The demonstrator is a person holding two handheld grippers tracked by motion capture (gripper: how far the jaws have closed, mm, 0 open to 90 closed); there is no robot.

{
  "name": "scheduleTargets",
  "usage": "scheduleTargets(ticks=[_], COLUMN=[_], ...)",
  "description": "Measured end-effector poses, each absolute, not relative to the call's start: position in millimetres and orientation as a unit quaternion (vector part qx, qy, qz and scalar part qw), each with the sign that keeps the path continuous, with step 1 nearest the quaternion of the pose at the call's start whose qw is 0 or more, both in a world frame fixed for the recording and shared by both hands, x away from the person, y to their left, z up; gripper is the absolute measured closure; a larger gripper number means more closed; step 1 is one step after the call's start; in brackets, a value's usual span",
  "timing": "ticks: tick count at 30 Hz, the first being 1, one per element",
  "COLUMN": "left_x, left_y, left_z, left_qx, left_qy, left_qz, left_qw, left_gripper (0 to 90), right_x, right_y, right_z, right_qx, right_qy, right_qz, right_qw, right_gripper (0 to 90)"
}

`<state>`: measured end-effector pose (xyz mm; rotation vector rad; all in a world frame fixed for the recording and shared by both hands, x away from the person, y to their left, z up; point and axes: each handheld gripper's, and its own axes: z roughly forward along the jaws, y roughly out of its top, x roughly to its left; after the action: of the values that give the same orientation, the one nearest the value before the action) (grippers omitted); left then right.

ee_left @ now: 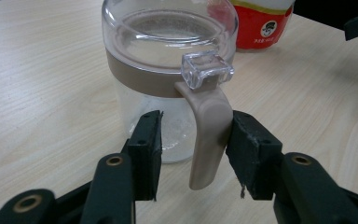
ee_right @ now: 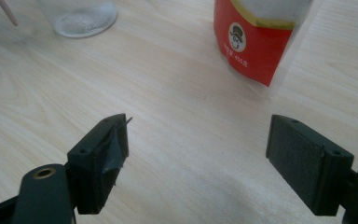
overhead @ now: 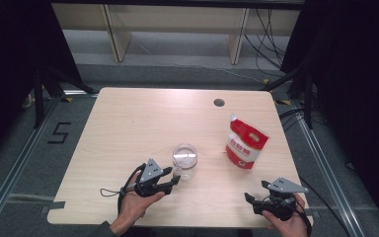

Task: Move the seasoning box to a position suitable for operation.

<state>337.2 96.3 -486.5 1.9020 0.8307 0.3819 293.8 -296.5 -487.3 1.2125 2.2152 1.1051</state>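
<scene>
Jar handle point(ee_left: 209, 135) between left tool point(ee_left: 196, 149) pads, touching one side

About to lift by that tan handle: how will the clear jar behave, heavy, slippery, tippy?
The jar looks nearly empty, so probably light. Its tan handle sits between the left gripper pads, off to one side, so it may swing or tilt. The clear wall looks smooth, likely slippery and breakable.

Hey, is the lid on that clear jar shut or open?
Shut. The jar stands upright with its clear lid seated flat on the tan band; the tan latch hangs down its side.
</scene>
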Motion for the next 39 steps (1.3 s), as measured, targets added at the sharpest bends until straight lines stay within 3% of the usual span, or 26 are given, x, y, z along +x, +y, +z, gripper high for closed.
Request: scheduleTargets(ticks=[15,39], left_x=[333,345], left_y=[94,116], left_z=[-486,-481], left_qx=[0.793,0.794], left_qy=[0.323,0.333], left_qz=[0.169,0.216], left_qw=[0.488,0.461], left_gripper=[71.7,69.4], right_x=[293,292], right_y=[-294,-293], right_z=[-487,-487], right_qx=[0.432,0.43], right_qy=[0.788,0.788], right_qz=[0.399,0.399], right_qw=[0.184,0.189], right_gripper=[22.3,22.3])
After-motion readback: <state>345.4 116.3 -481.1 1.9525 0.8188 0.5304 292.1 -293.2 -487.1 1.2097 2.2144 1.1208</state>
